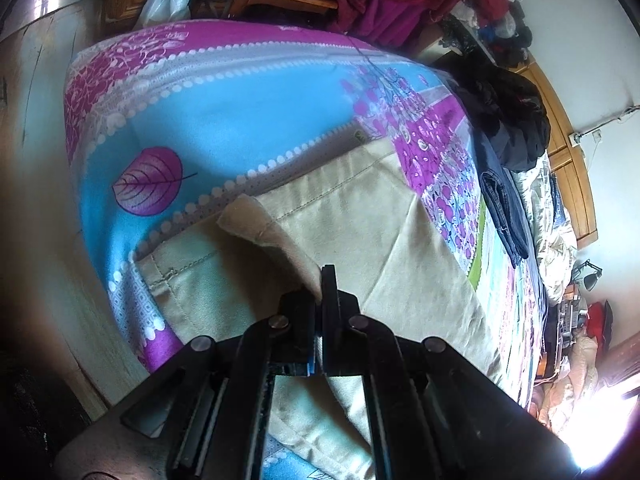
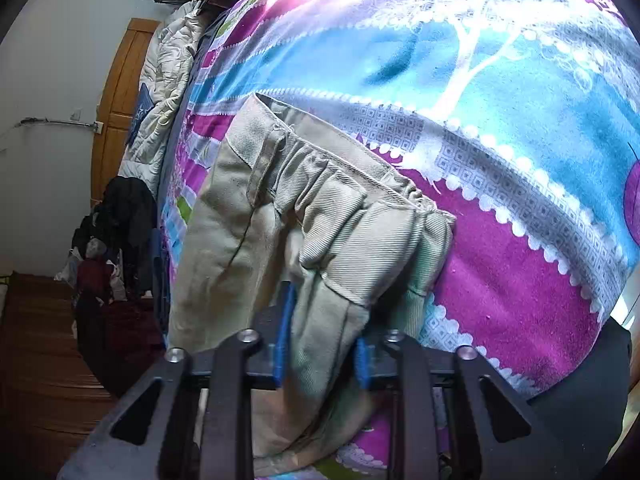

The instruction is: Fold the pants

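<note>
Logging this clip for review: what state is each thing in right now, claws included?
Left claw: shut on a lifted flap of the pants near the hem.
Right claw: shut on bunched fabric at the waist end of the pants.
Pants: beige, lying on the bed, partly folded, waistband gathered and raised.
Bedspread: spread over the bed under the pants.
Dark clothes: heaped at the far side of the bed.

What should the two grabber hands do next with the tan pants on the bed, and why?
Probably lift together and carry the held ends across the pants to make a fold. The left gripper is pinched shut on a leg hem, and the right gripper has bunched waistband cloth between its blue pads. The pants lie flat on the bright bedspread, so both ends seem ready.
</note>
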